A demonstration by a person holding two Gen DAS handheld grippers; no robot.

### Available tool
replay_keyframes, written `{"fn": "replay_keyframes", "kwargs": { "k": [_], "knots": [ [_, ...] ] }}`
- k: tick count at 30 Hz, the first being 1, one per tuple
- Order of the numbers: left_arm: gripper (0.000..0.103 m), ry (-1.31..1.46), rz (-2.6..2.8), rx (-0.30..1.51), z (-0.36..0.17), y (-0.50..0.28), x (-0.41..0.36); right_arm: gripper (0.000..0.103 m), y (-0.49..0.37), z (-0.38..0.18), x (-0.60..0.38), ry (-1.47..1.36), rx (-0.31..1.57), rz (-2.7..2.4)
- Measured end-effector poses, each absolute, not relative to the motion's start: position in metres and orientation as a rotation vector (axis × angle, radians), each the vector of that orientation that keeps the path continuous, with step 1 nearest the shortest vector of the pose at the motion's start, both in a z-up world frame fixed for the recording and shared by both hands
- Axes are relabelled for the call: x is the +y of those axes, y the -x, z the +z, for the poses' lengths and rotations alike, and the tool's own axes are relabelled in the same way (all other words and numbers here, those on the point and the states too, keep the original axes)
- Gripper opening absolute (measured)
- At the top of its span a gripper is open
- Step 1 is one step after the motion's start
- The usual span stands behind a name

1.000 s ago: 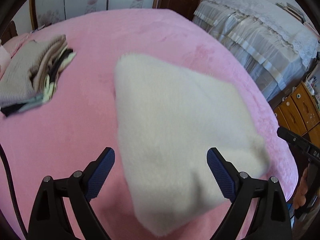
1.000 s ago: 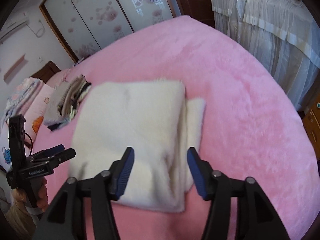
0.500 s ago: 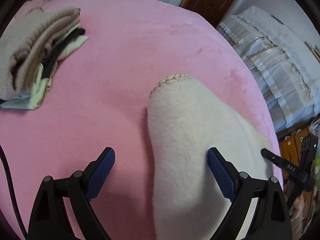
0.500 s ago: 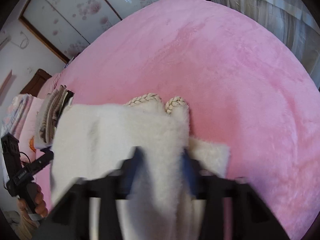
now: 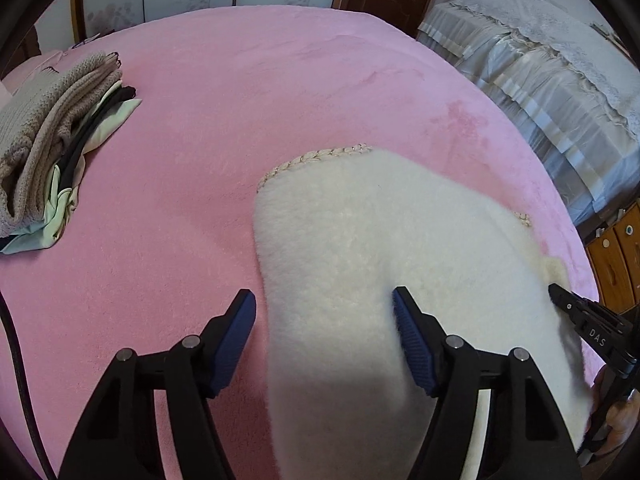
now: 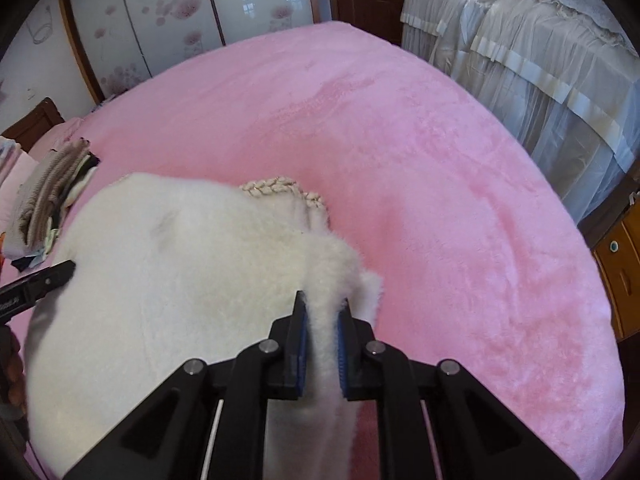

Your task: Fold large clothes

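Note:
A white fleece garment (image 5: 360, 232) with braided trim (image 5: 328, 156) lies bunched on the pink bed cover (image 5: 240, 80). My left gripper (image 5: 322, 320) straddles its near left edge. Its jaws are closing: the right pad (image 5: 408, 332) touches the fleece, while the left pad (image 5: 236, 332) stands clear over pink. In the right wrist view my right gripper (image 6: 322, 312) is closing and pinches a raised fold along the right edge of the garment (image 6: 180, 280), next to the trim (image 6: 276, 188).
A pile of folded clothes (image 5: 48, 140) sits at the bed's far left, also in the right wrist view (image 6: 48, 192). A lace-covered piece of furniture (image 5: 540, 80) and wooden drawers (image 5: 616, 264) stand beyond the bed's right edge. Bare pink cover (image 6: 440, 200) spreads right of the garment.
Both grippers dropped onto the garment. The right jaws went from wide to clamped on a fold of fleece. The left jaws narrowed around the near edge. The flat garment is now bunched up.

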State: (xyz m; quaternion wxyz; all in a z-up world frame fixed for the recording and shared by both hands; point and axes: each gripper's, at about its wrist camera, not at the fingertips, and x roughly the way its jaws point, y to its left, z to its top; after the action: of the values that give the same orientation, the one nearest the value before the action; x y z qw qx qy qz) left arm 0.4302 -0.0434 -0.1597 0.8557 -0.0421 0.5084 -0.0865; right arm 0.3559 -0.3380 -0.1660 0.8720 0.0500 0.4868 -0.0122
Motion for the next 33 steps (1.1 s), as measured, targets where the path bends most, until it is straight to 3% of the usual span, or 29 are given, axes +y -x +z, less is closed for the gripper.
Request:
{"fn": "replay_keyframes", "kwargs": {
  "k": [3,4,11,13,15,18,19,21,22,23,33],
  "knots": [
    [0.068,0.069,-0.177,1.056,-0.144,-0.426,-0.043,0.021,-0.357,-0.152,-0.345,-0.15,1.024,-0.033],
    [0.067,0.069,-0.186,1.052,-0.137,-0.422,-0.042,0.029,-0.354,-0.143,-0.346,-0.161,1.019,-0.048],
    [0.067,0.186,-0.299,0.977,-0.086,-0.361,-0.031,0.031,-0.298,-0.082,-0.293,-0.184,0.886,0.133],
    [0.043,0.199,-0.331,0.995,-0.091,-0.342,-0.036,0.031,-0.281,-0.083,-0.263,-0.167,0.89,0.229],
    [0.035,0.177,-0.344,1.039,-0.107,-0.325,-0.044,0.031,-0.268,-0.095,-0.242,-0.132,0.912,0.27],
    [0.035,0.051,-0.277,0.978,-0.12,-0.298,-0.049,0.031,-0.259,-0.127,-0.235,-0.01,0.963,0.185],
    [0.035,0.027,-0.273,0.977,-0.123,-0.292,-0.049,0.031,-0.256,-0.138,-0.244,0.01,0.983,0.143],
    [0.037,0.042,-0.295,0.993,-0.128,-0.283,-0.039,0.019,-0.244,-0.145,-0.268,-0.014,0.97,0.131],
    [0.039,0.064,-0.306,1.003,-0.13,-0.281,-0.034,0.006,-0.237,-0.143,-0.281,-0.018,0.965,0.11],
    [0.039,0.082,-0.312,1.015,-0.131,-0.279,-0.03,0.0,-0.229,-0.141,-0.29,-0.029,0.964,0.104],
    [0.039,0.089,-0.284,1.019,-0.14,-0.273,-0.035,0.0,-0.205,-0.157,-0.313,-0.13,0.994,0.093]
  ]
}}
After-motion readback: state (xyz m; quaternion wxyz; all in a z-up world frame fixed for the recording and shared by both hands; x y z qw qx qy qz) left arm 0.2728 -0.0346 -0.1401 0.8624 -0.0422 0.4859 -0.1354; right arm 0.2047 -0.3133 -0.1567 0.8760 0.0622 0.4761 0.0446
